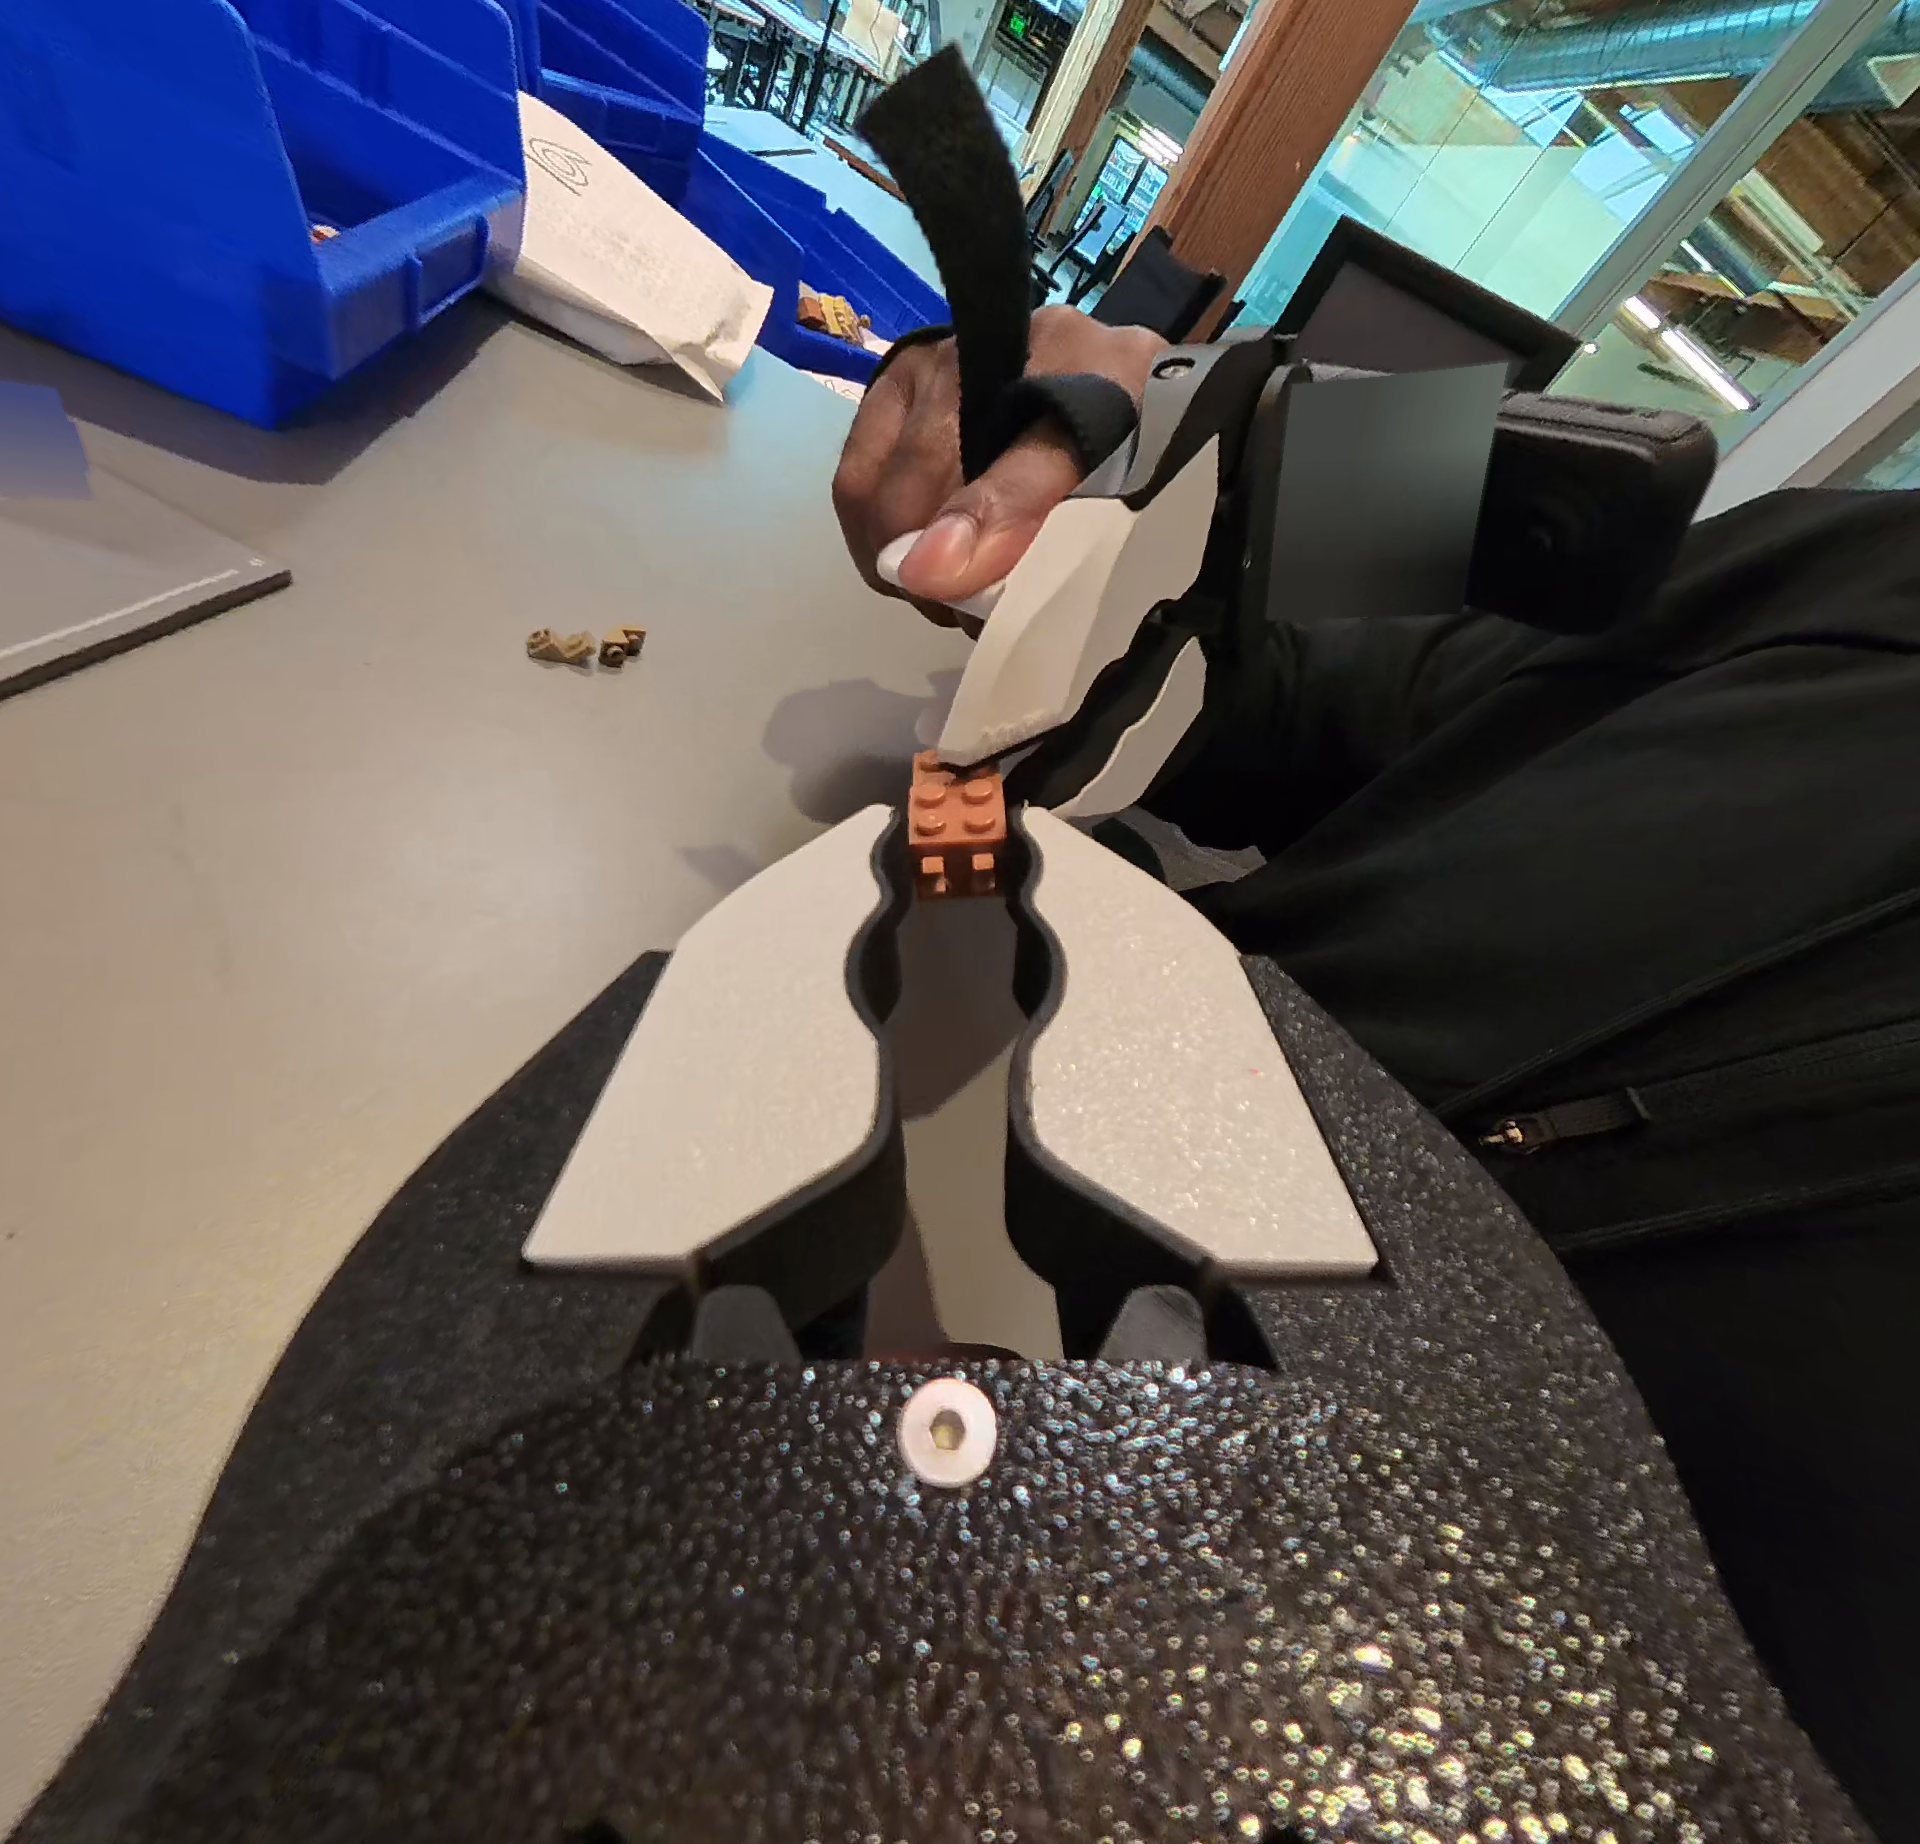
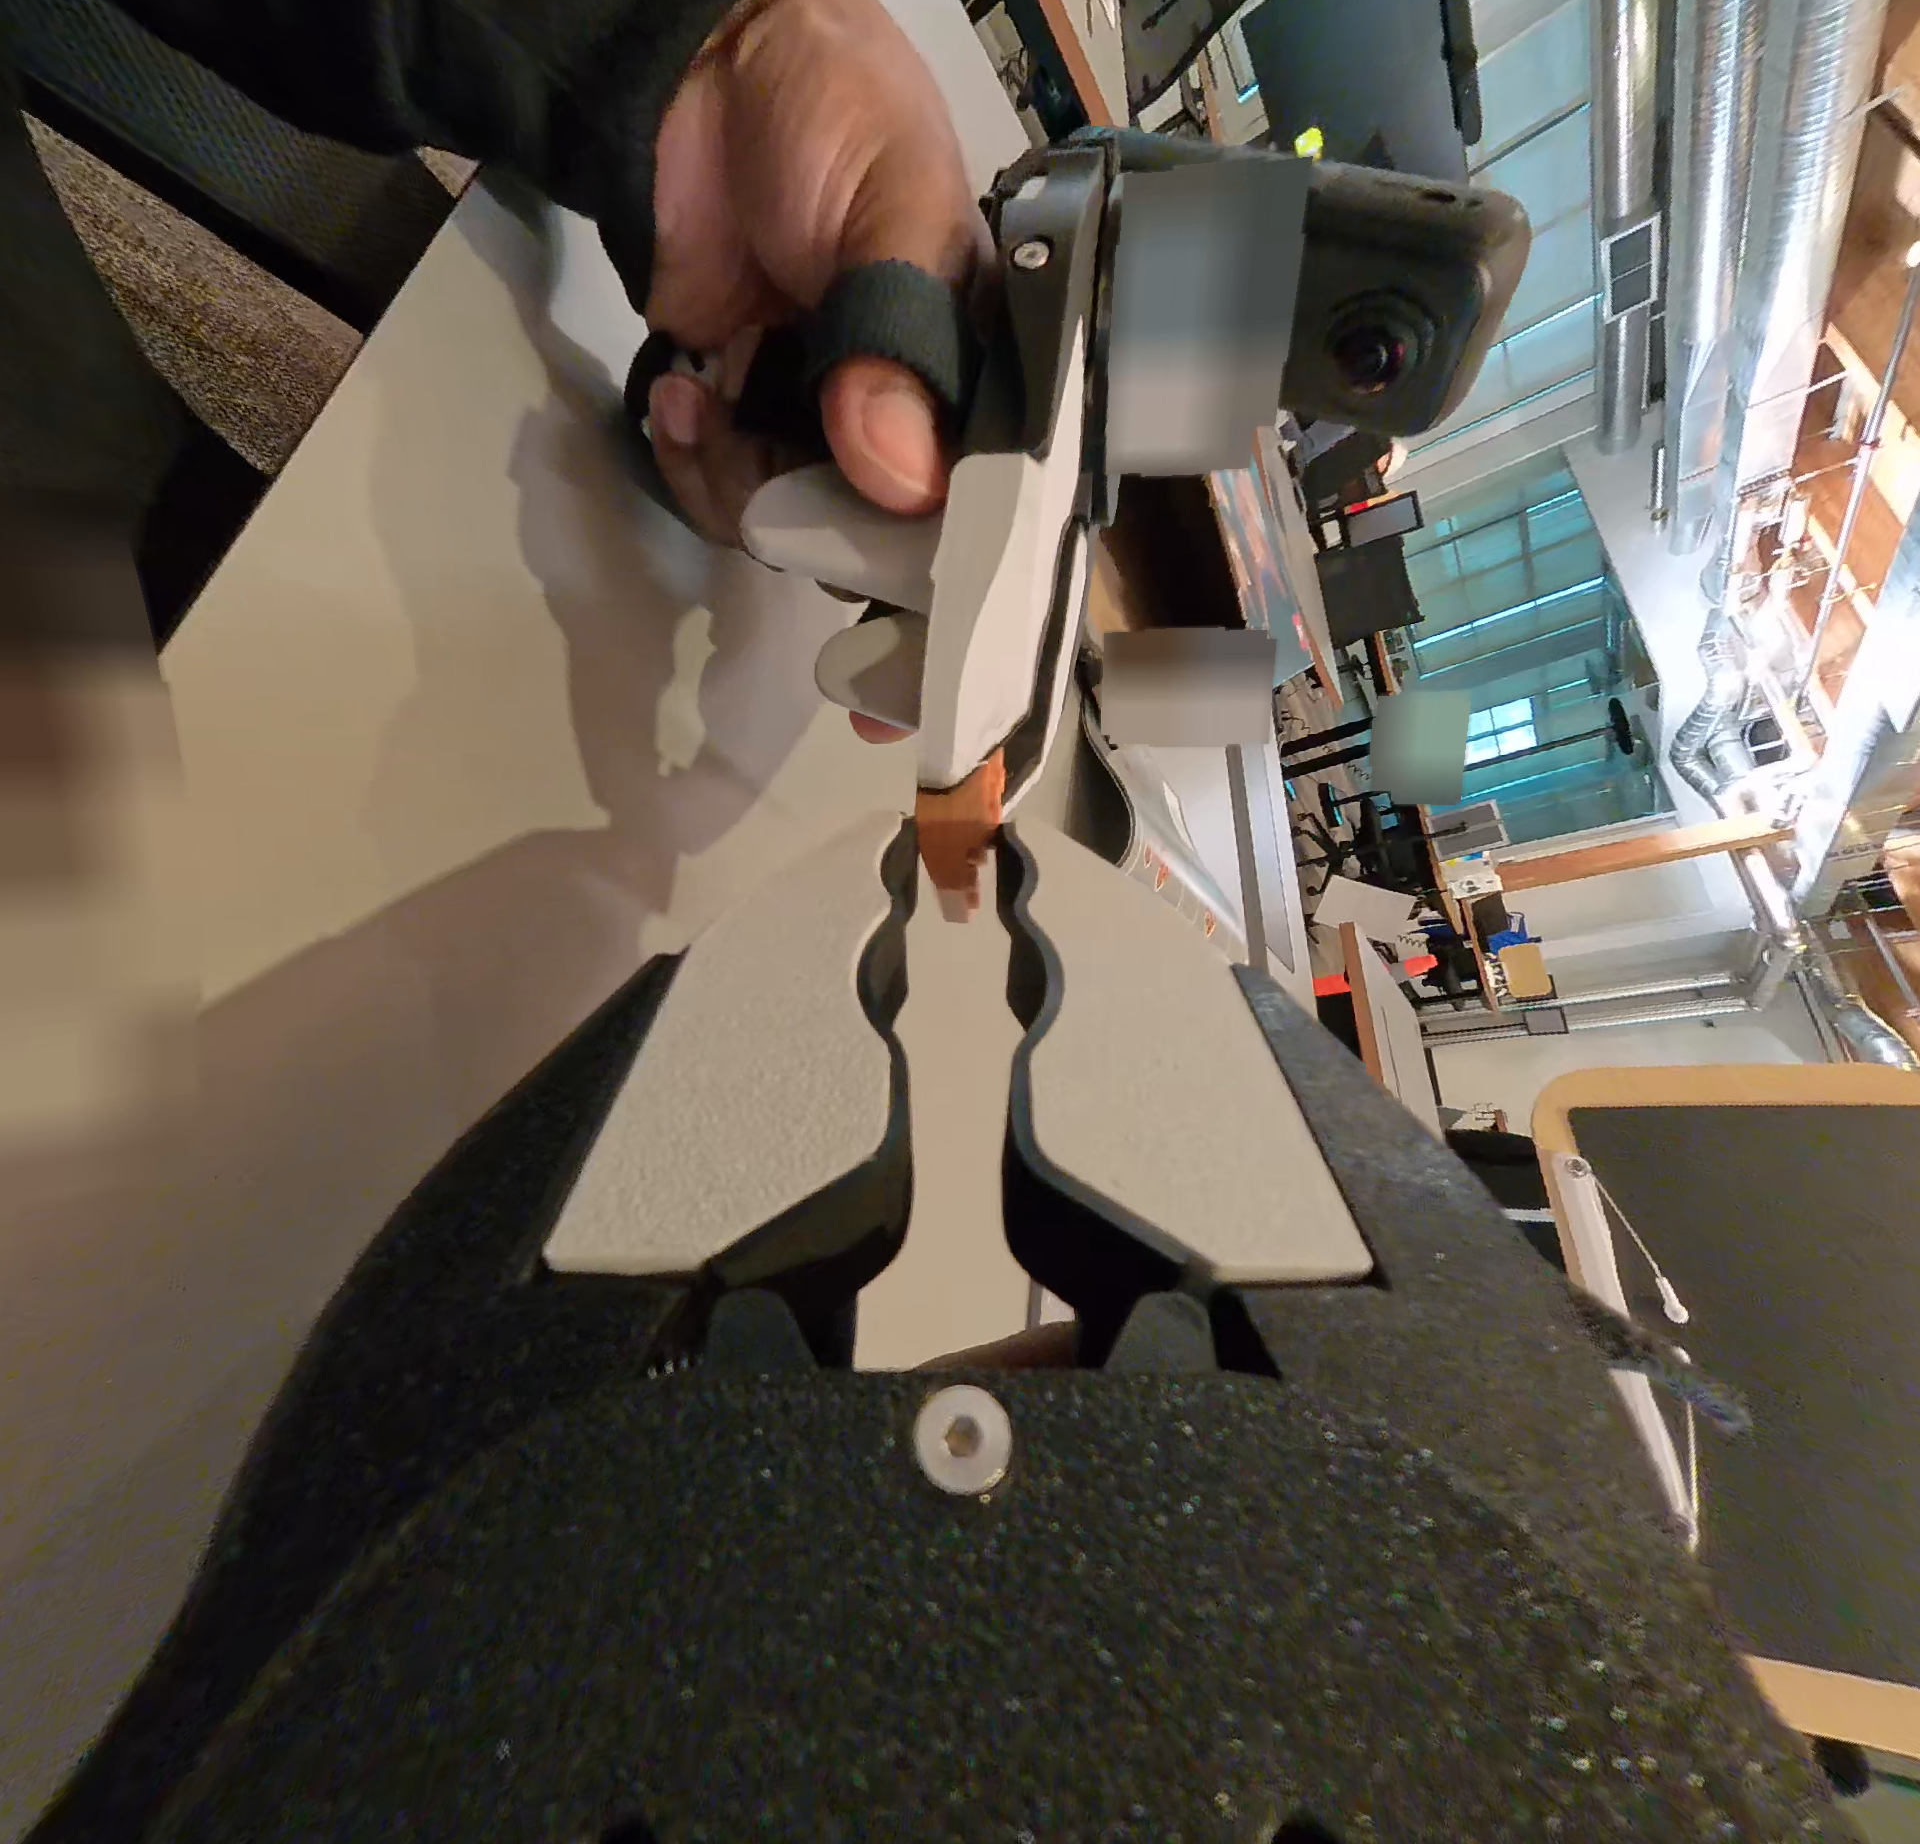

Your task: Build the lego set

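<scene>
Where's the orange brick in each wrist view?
Left wrist view: orange brick at centre, studs up, clamped between the left gripper fingertips, with the right gripper gripping its far end.
Right wrist view: it sits at centre, blurred, between both grippers' tips.
Shared landmark: the grey table.

1. Orange-brown studded brick (image 1: 958, 826), plain in colour.
2. Pale grey fingers (image 1: 748, 1046) with black inner edges, on a black speckled, glittering body.
3. Matt grey table (image 1: 343, 859).
4. Bright blue bins (image 1: 239, 163).
5. White paper (image 1: 634, 267) with fine dark print.
6. Tan small pieces (image 1: 584, 644).
7. Black strap (image 1: 966, 267) and black sleeve (image 1: 1558, 859).
8. Reddish-brown wooden post (image 1: 1309, 80); teal-tinted glass (image 1: 1455, 163).
9. Silvery ducts (image 2: 1745, 184), ribbed.
</scene>
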### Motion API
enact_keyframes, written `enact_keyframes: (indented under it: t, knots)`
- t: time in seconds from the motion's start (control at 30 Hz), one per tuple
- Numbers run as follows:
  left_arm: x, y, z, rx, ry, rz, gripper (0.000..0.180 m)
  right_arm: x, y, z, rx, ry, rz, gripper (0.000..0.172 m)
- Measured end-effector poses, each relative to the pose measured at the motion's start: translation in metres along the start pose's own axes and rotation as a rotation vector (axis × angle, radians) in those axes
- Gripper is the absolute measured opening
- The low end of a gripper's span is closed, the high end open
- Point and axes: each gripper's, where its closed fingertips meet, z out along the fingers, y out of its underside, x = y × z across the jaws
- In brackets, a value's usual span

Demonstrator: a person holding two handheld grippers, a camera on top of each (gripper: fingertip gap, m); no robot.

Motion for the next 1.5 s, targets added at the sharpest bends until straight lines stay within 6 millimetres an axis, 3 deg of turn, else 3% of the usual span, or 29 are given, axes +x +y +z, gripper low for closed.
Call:
enact_keyframes:
  t: [0.17, 0.3, 0.5, 0.73, 0.97, 1.3, 1.5]
  knots:
    - [-0.002, -0.003, -0.002, 0.017, -0.009, 0.016, 0.017, 0.004, 0.001, 0.001, 0.003, 0.058, -0.002, 0.015]
    - [-0.001, -0.007, -0.007, 0.042, -0.011, 0.039, 0.017, 0.014, 0.009, -0.001, -0.023, 0.134, -0.005, 0.026]
    - [-0.001, -0.008, -0.008, 0.032, -0.018, 0.067, 0.017, 0.015, 0.002, -0.004, 0.021, 0.149, -0.021, 0.029]
    - [0.001, -0.006, -0.004, 0.023, -0.017, 0.069, 0.017, 0.009, -0.004, 0.000, 0.030, 0.142, -0.070, 0.014]
    - [0.002, -0.005, -0.002, 0.016, -0.017, 0.065, 0.017, 0.007, -0.002, -0.002, 0.022, 0.109, -0.062, 0.014]
    - [-0.011, -0.002, 0.000, -0.012, -0.092, 0.099, 0.017, 0.005, 0.012, 0.005, -0.032, 0.110, 0.048, 0.015]
    - [-0.032, 0.007, -0.006, -0.112, -0.256, 0.198, 0.017, 0.015, 0.053, -0.018, -0.148, 0.119, 0.258, 0.027]
